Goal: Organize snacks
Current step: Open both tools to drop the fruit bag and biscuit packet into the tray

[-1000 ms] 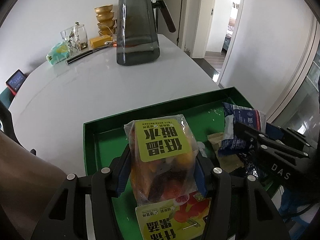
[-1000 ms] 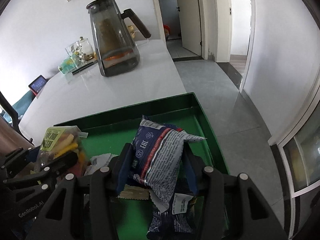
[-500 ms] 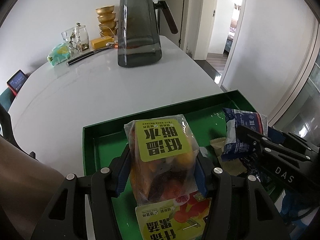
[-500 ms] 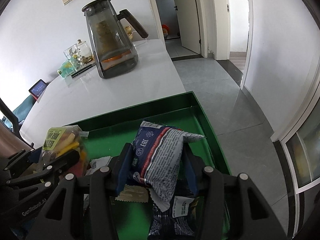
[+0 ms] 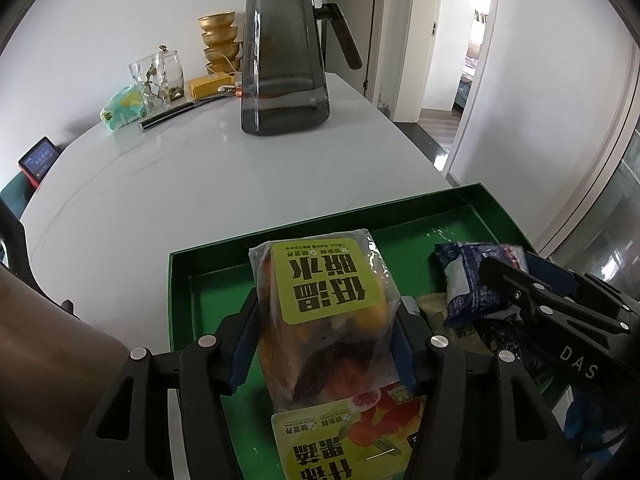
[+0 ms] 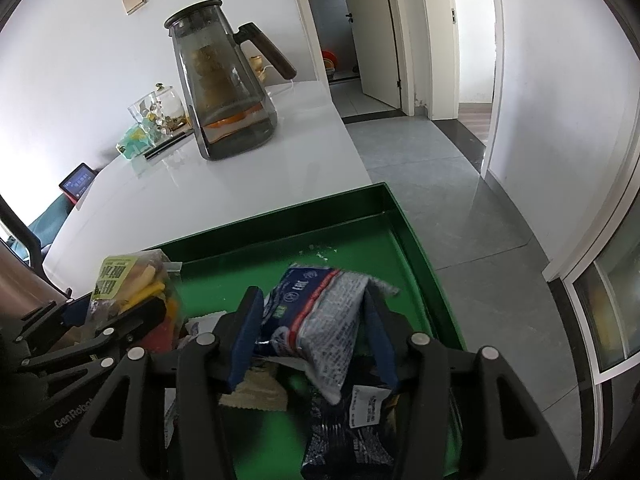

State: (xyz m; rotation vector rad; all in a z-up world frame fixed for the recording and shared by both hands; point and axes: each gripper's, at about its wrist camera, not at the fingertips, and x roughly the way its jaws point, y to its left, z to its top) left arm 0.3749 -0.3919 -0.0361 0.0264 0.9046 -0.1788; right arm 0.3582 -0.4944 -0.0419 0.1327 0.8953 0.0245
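Observation:
My left gripper is shut on a clear dried-fruit bag with a yellow-green label and holds it over the green tray. A second bag of the same kind lies under it in the tray. My right gripper is shut on a blue and white snack packet, held above the tray. A dark packet and a tan packet lie in the tray below it. Each gripper shows in the other's view, the right one and the left one.
The tray sits at the near right corner of a white table. A tall smoked-glass pitcher stands further back, with glass jars, gold bowls, a yellow box and a green pack behind. The table edge drops to the floor on the right.
Both grippers keep their hold on their packets. Both have moved a little forward, so the pitcher and tray far wall sit lower and nearer in view.

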